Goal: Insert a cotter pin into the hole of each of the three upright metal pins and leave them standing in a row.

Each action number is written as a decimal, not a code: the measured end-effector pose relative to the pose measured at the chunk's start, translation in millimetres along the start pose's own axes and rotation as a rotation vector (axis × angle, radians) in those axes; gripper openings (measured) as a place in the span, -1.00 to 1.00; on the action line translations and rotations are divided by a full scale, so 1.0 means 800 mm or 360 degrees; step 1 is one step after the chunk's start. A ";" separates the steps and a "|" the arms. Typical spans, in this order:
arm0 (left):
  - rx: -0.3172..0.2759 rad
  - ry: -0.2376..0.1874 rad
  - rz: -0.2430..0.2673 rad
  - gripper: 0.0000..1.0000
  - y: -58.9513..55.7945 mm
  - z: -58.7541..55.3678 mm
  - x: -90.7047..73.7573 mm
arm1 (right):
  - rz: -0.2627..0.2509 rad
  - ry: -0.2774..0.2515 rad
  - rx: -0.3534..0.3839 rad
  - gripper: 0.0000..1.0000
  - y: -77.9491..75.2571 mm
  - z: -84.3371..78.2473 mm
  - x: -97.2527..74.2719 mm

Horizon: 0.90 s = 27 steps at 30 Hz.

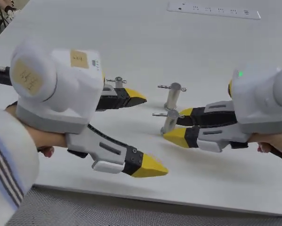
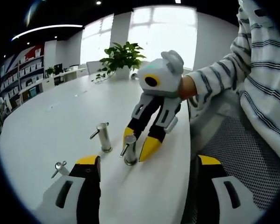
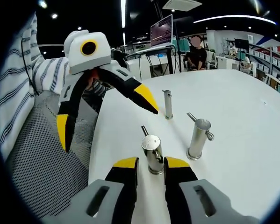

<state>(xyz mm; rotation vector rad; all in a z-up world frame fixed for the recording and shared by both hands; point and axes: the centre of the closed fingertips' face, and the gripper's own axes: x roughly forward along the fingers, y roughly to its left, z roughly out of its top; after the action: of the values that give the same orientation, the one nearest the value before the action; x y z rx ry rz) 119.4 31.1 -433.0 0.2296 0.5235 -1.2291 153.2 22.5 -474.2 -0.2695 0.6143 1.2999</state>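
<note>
Three upright metal pins stand on the white table (image 1: 145, 42), each with a cotter pin through its top. The near pin (image 1: 169, 122) (image 3: 152, 154) stands between the yellow tips of my right gripper (image 1: 178, 125) (image 3: 151, 162). The jaws sit close on either side of it, with a thin gap showing. A second pin (image 1: 173, 96) (image 3: 198, 138) is just behind it. The third pin (image 1: 118, 83) (image 3: 167, 103) stands at the left, beside the upper jaw of my left gripper (image 1: 144, 132) (image 2: 147, 161), which is wide open and holds nothing.
A white power strip (image 1: 213, 10) lies at the far edge of the table. The table's front edge (image 1: 155, 200) runs just below the grippers, with grey mesh beneath it. A potted plant (image 2: 121, 56) stands at the far end.
</note>
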 end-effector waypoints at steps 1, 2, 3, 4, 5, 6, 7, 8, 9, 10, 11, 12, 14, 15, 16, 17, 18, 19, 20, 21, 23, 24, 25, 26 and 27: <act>-0.0010 -0.0001 0.0017 0.88 0.001 -0.001 0.000 | 0.0001 0.0000 0.0004 -0.67 0.000 0.000 0.000; -0.0011 -0.0029 0.0066 0.99 0.006 0.001 -0.001 | -0.0001 -0.0001 0.0005 -0.68 0.000 0.000 0.002; -0.0028 -0.0032 0.0069 0.96 0.005 -0.001 -0.003 | -0.0004 -0.0002 0.0001 -0.69 -0.001 0.000 0.003; -0.0040 -0.0039 0.0068 0.98 0.005 -0.001 -0.003 | -0.0006 -0.0002 0.0000 -0.70 -0.001 0.000 0.004; -0.0056 -0.0054 0.0075 0.98 0.005 0.000 -0.004 | -0.0007 -0.0005 -0.0001 -0.71 -0.001 0.001 0.005; -0.0063 -0.0058 0.0075 0.98 0.005 0.000 -0.005 | -0.0009 -0.0008 -0.0001 -0.72 -0.002 0.001 0.006; -0.0070 -0.0060 0.0074 0.98 0.004 -0.001 -0.005 | -0.0011 -0.0010 -0.0002 -0.73 -0.002 0.002 0.006; -0.0072 -0.0060 0.0076 0.98 0.004 -0.001 -0.006 | -0.0017 -0.0007 -0.0006 -0.74 -0.003 0.002 0.007; -0.0075 -0.0056 0.0079 0.98 0.004 -0.002 -0.006 | -0.0031 -0.0004 -0.0010 -0.76 -0.004 0.001 0.008; -0.0077 -0.0053 0.0081 0.98 0.003 -0.002 -0.006 | -0.0030 -0.0005 -0.0016 -0.78 -0.004 0.002 0.008; -0.0080 -0.0052 0.0083 0.98 0.003 -0.003 -0.006 | -0.0032 -0.0008 -0.0021 -0.78 -0.004 0.002 0.008; -0.0084 -0.0052 0.0086 0.98 0.003 -0.003 -0.006 | -0.0038 -0.0007 -0.0053 -0.79 -0.003 0.002 0.008; -0.0093 -0.0053 0.0089 0.98 0.003 -0.003 -0.006 | -0.0043 -0.0005 -0.0093 -0.80 -0.003 0.003 0.008; -0.0094 -0.0053 0.0090 0.98 0.003 -0.003 -0.006 | -0.0044 -0.0003 -0.0104 -0.80 -0.003 0.003 0.008; -0.0096 -0.0051 0.0090 0.98 0.003 -0.003 -0.006 | -0.0047 0.0000 -0.0123 -0.80 -0.002 0.003 0.008; -0.0098 -0.0049 0.0091 0.98 0.003 -0.004 -0.006 | -0.0049 0.0001 -0.0133 -0.81 -0.003 0.003 0.008; -0.0098 -0.0044 0.0092 0.98 0.002 -0.005 -0.006 | -0.0052 0.0002 -0.0153 -0.81 -0.003 0.003 0.008; -0.0099 -0.0039 0.0092 0.98 0.002 -0.005 -0.006 | -0.0056 0.0001 -0.0159 -0.82 -0.003 0.003 0.007; -0.0103 -0.0032 0.0092 0.98 0.002 -0.007 -0.006 | -0.0065 0.0003 -0.0178 -0.82 -0.003 0.003 0.007; -0.0105 -0.0029 0.0095 0.98 0.002 -0.007 -0.005 | -0.0073 0.0009 -0.0224 -0.83 -0.003 0.003 0.007; -0.0108 -0.0020 0.0101 0.98 0.003 -0.009 -0.006 | -0.0086 0.0022 -0.0261 -0.84 -0.001 0.003 0.007; -0.0110 -0.0019 0.0103 0.98 0.003 -0.009 -0.006 | -0.0095 0.0024 -0.0289 -0.84 0.000 0.004 0.007; -0.0116 -0.0018 0.0113 0.98 0.004 -0.010 -0.006 | -0.0097 0.0029 -0.0301 -0.84 0.000 0.004 0.007; -0.0120 -0.0020 0.0124 0.98 0.006 -0.010 -0.006 | -0.0097 0.0033 -0.0296 -0.84 0.002 0.004 0.007; -0.0119 -0.0021 0.0137 0.98 0.008 -0.010 -0.007 | -0.0096 0.0032 -0.0285 -0.84 0.002 0.004 0.006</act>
<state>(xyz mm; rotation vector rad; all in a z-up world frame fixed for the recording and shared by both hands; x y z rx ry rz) 121.7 41.5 -437.9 0.1790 0.5417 -1.1247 153.5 28.6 -473.9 -0.4456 0.5033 1.2971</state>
